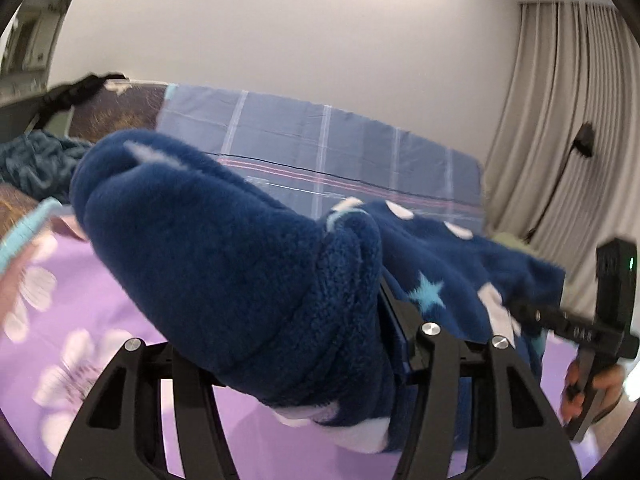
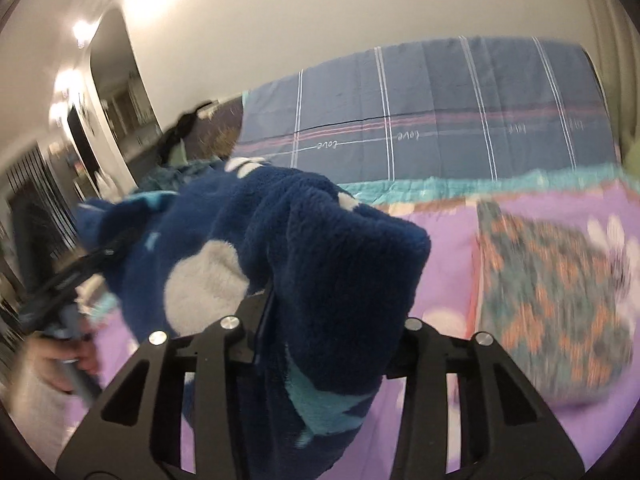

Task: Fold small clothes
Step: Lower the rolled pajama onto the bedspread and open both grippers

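Observation:
A small dark blue fleece garment with white dots and light blue stars hangs between both grippers above the bed. My left gripper is shut on one bunched end of it; the fleece covers the fingertips. My right gripper is shut on the other end of the fleece garment, fingertips also buried in cloth. The right gripper shows in the left wrist view at the right edge, and the left gripper shows in the right wrist view at the left.
A purple flowered bedspread lies below. A blue checked sheet lies at the back by the wall. A folded patterned cloth lies on the right. A teal knitted item lies at the left. Curtains hang at the right.

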`<state>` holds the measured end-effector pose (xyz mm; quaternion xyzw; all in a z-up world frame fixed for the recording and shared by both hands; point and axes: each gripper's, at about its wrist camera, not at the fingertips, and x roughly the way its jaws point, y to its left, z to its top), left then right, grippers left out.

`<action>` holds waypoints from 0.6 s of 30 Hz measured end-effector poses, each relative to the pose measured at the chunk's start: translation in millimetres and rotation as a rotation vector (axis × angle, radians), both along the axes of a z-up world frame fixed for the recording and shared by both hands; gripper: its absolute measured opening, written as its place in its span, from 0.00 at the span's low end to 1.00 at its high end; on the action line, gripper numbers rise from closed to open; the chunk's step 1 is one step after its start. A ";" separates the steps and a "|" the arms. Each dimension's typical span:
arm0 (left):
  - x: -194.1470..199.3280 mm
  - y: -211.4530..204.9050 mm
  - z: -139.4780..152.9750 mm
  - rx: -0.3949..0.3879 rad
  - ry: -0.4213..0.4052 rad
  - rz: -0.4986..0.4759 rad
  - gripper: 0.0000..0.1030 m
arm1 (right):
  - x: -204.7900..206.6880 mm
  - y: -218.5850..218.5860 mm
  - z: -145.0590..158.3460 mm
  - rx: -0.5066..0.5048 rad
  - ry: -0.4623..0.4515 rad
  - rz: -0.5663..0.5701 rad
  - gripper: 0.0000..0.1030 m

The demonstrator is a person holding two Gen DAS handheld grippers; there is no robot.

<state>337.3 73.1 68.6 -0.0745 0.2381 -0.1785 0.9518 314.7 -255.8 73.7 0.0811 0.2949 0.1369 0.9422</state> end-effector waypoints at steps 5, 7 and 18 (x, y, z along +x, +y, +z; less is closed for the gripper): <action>39.5 19.1 -24.9 -0.009 0.040 0.098 0.56 | 64.2 30.8 -14.4 -0.051 0.001 0.007 0.36; 57.3 24.6 -38.3 -0.007 0.059 0.132 0.56 | 85.9 45.7 -22.1 -0.103 -0.019 0.004 0.36; 93.3 52.1 -153.2 0.085 0.348 0.277 0.74 | 139.8 62.5 -134.5 -0.288 0.152 -0.158 0.76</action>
